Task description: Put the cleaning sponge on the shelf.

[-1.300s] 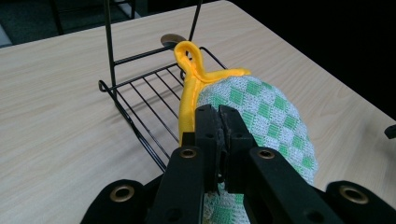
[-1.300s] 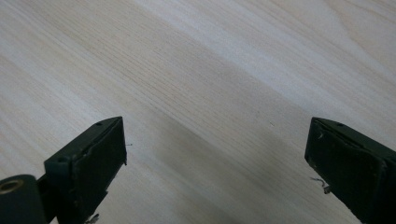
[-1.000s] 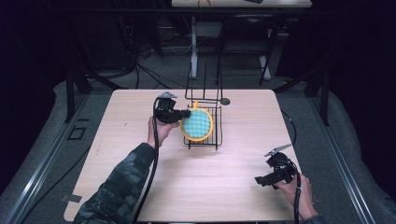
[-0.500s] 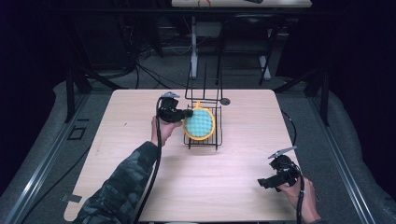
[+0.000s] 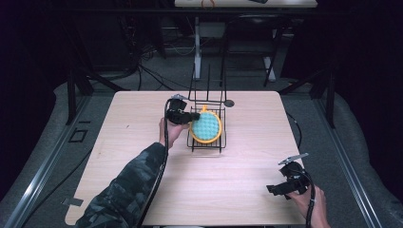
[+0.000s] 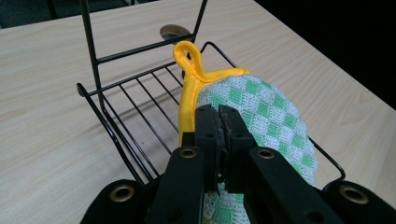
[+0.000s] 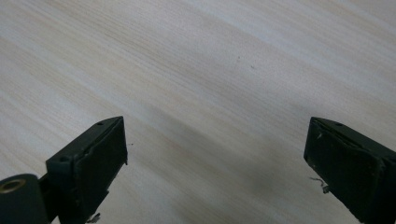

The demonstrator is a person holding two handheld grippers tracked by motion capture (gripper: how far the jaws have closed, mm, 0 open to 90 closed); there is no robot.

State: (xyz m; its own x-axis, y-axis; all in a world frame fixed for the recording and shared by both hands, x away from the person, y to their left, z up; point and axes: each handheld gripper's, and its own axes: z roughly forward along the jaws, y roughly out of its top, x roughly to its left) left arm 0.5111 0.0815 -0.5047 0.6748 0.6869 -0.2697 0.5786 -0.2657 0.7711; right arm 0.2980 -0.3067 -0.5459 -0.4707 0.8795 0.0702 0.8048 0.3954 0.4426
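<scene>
A round green-and-white checked pot holder [image 5: 206,126] [image 6: 266,112] with a yellow border and loop [image 6: 187,56] lies in a black wire rack [image 5: 207,140] [image 6: 140,116] at the table's middle. My left gripper [image 5: 189,117] [image 6: 219,126] is shut on the pot holder's yellow edge, over the rack's left side. Near the table's front right corner my right gripper [image 5: 272,189] [image 7: 215,158] stands open above bare wood, with nothing between its jaws.
The rack has a tall wire back [image 5: 208,80] and a small round suction cup [image 5: 229,102] at its far right. The light wooden table [image 5: 142,123] has bare room to the left, the right and in front of the rack. Dark stands and cables lie beyond the far edge.
My right gripper has drifted toward the table's front right corner. The left gripper stays shut on the pot holder at the rack, hardly moved.
</scene>
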